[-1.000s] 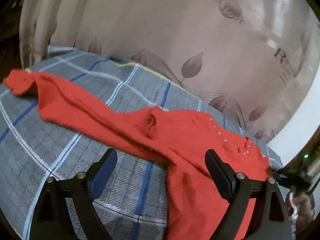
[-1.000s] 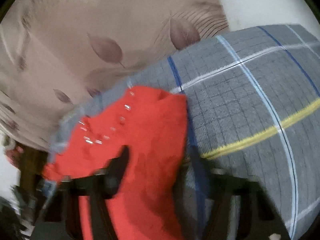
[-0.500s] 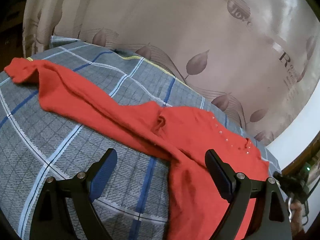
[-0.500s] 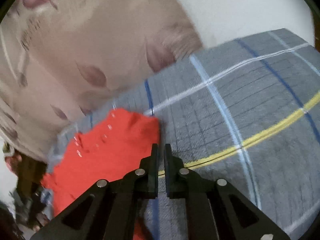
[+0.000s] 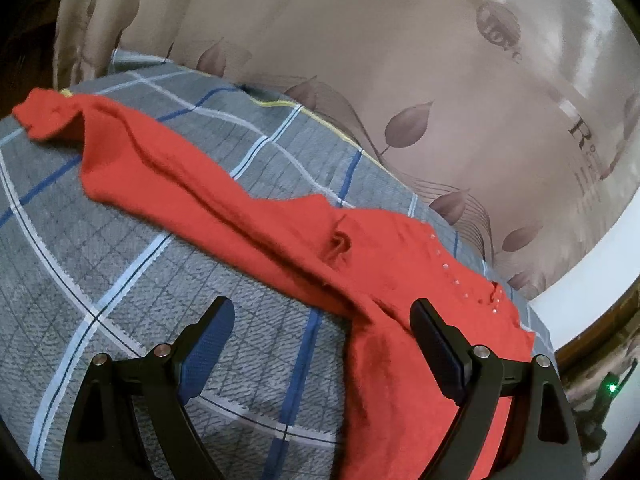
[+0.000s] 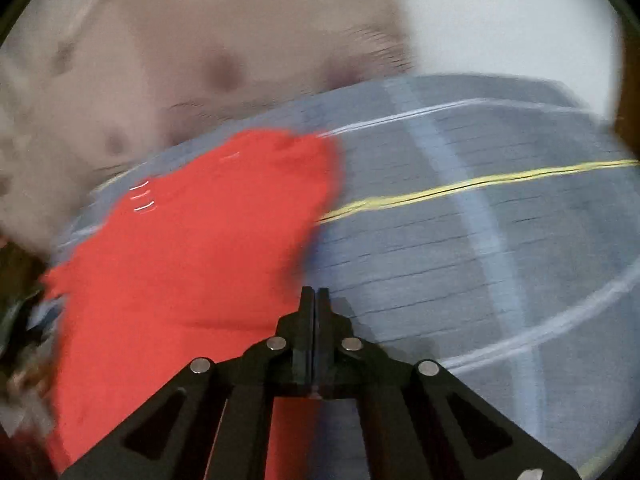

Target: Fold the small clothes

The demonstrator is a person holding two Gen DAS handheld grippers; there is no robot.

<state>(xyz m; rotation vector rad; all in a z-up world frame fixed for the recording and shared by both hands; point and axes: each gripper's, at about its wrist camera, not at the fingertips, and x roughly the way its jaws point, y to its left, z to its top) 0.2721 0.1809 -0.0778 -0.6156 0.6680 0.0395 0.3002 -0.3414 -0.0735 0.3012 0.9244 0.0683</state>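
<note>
- The red knitted garment (image 5: 248, 216) lay sprawled across the grey plaid bedsheet with blue, white and yellow lines (image 5: 120, 280), which serves as the landmark here.
- One long part of the garment stretched towards the sheet's far left edge, ending in a crumpled cuff (image 5: 40, 116) close to that edge.
- Its wider body, dotted with small shiny studs (image 5: 452, 276), ran to the sheet's right edge and draped over it (the lower part was hidden behind the tool).
- The left gripper (image 5: 320, 344) hovered above the sheet's near side with its black fingers spread wide and nothing between them; one blue-padded finger (image 5: 208, 344) stood over bare plaid, the other in front of the red fabric.
- Bare sheet lay open on the near-left side of the garment, and a strip of it ran behind the garment up to the beige leaf-printed curtain (image 5: 360, 80) at the sheet's far edge.
- The right gripper (image 6: 314, 300) was clenched, its fingers pressed together at the garment's (image 6: 192, 260) right border; this view was blurred, so I could not tell whether cloth was pinched between them.
- To the right of that gripper the sheet (image 6: 500, 240) was uncovered.
</note>
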